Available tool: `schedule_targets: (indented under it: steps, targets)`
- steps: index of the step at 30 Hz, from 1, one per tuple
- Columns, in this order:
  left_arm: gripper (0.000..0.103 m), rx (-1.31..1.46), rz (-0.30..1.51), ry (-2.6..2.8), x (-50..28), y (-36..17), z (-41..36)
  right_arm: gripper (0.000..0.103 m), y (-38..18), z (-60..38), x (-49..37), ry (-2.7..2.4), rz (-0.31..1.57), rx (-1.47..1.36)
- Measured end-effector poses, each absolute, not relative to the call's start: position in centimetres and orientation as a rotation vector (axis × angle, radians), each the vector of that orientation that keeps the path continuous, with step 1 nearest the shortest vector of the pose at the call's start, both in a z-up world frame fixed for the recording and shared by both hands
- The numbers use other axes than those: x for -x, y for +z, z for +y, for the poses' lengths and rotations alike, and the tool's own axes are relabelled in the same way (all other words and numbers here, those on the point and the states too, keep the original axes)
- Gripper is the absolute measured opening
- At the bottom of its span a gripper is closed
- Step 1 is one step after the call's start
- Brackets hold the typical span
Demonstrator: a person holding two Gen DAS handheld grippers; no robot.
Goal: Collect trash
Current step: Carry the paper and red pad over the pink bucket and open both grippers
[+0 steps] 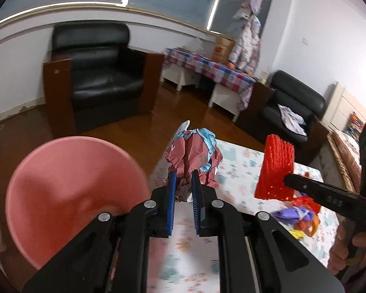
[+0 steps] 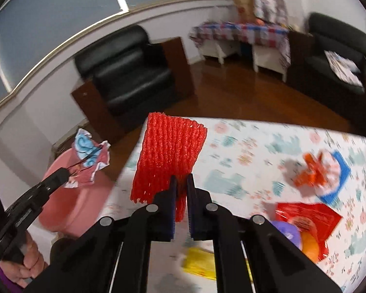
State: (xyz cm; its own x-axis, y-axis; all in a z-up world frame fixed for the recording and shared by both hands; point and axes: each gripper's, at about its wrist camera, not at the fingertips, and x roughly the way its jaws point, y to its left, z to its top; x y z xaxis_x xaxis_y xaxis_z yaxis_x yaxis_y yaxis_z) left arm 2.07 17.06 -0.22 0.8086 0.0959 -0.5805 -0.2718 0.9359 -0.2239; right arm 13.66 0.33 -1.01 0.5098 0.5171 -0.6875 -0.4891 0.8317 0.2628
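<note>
While both grippers are loaded, the pink bin is the landmark for this step: it stands on the floor just off the left edge of the table with the floral cloth, its mouth open upward. The red foam net hangs well to the right of the bin, above the table, pinched at its lower edge by the right gripper, whose jaws are nearly closed on it. The crumpled wrapper sits much nearer the bin, just right of its rim, clamped in the narrow gap of the left gripper. More scraps lie on the table, farthest from the bin. To drop cleanly, I judge each piece should be carried fully over the bin's mouth before the jaws part, wrapper first, since light foam may drift or cling.
</note>
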Motion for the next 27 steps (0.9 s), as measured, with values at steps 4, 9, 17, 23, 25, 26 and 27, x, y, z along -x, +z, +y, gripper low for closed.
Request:
schedule_targets:
  steps: [4, 9, 17, 23, 25, 26, 27]
  targets:
    - [0.012, 0.308, 0.581, 0.28, -0.2, 0.3, 19.3, 0.007, 0.2, 4.1, -12.3, 0.699, 0.809, 0.016]
    - [0.012, 0.318, 0.582, 0.382, 2.3, 0.1, 22.3, 0.007, 0.6, 9.8, -10.7, 0.804, 0.792, 0.086]
    - [0.012, 0.318, 0.601, 0.465, 5.0, -0.7, 24.6, 0.007, 0.2, 16.5, -8.1, 0.909, 0.78, 0.188]
    - [0.012, 0.326, 0.618, 0.496, 6.4, -1.3, 25.8, 0.008, -1.0, 19.0, -6.6, 0.937, 0.798, 0.24]
    - [0.013, 0.341, 0.618, 0.499, 6.4, -1.4, 26.3, 0.008, -1.4, 19.5, -6.2, 0.948, 0.807, 0.246]
    - [0.016, 0.343, 0.623, 0.503, 6.5, -1.4, 26.4, 0.008, -1.5, 19.6, -6.0, 0.952, 0.809, 0.247]
    - [0.017, 0.346, 0.625, 0.502, 6.5, -1.4, 26.5, 0.008, -1.5, 19.8, -5.9, 0.956, 0.811, 0.249]
